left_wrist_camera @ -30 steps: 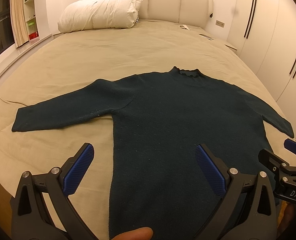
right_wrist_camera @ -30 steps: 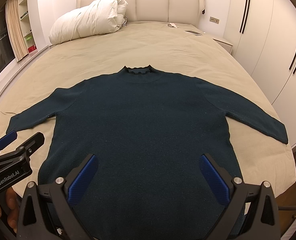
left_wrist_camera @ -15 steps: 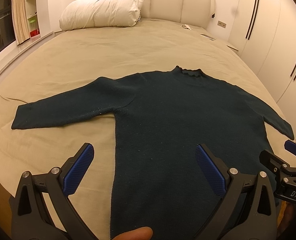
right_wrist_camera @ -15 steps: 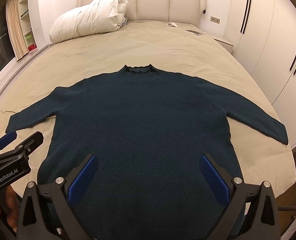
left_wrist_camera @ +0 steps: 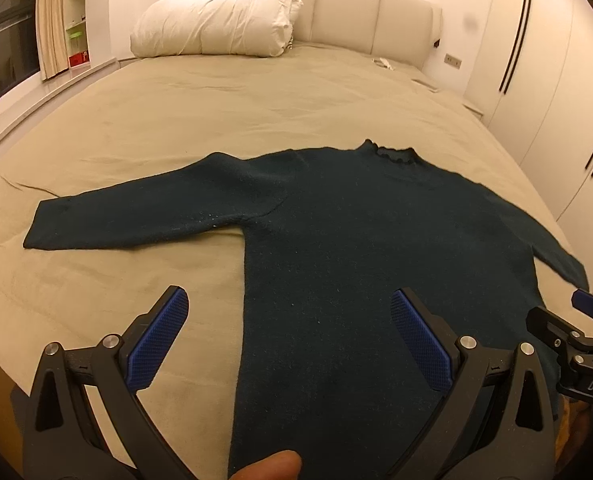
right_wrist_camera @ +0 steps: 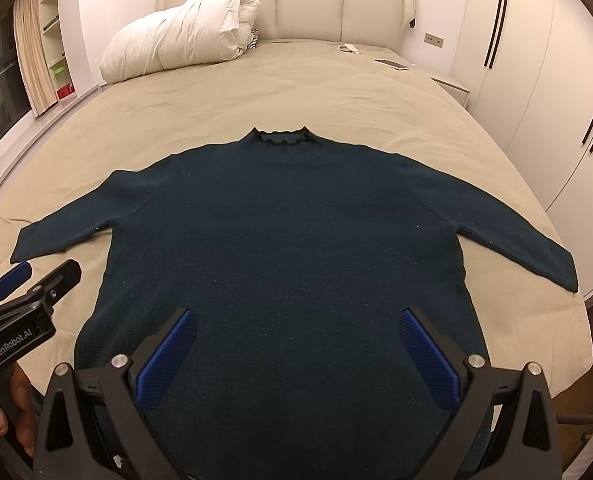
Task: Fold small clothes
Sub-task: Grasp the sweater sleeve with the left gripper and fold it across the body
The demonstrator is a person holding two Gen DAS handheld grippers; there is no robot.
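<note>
Left wrist view: left gripper [left_wrist_camera: 288, 344] jaws apart, straddling dark sweater [left_wrist_camera: 356, 248]'s left side edge on bed [left_wrist_camera: 256, 100]; right wrist view: right gripper [right_wrist_camera: 296, 356] jaws apart over hem centre, collar pointing away.

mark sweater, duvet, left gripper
sweater [right_wrist_camera: 280, 240], right wrist view, middle of the chest
duvet [right_wrist_camera: 176, 46], right wrist view, middle of the roll
left gripper [left_wrist_camera: 288, 336], left wrist view, midway between the open fingertips
</note>
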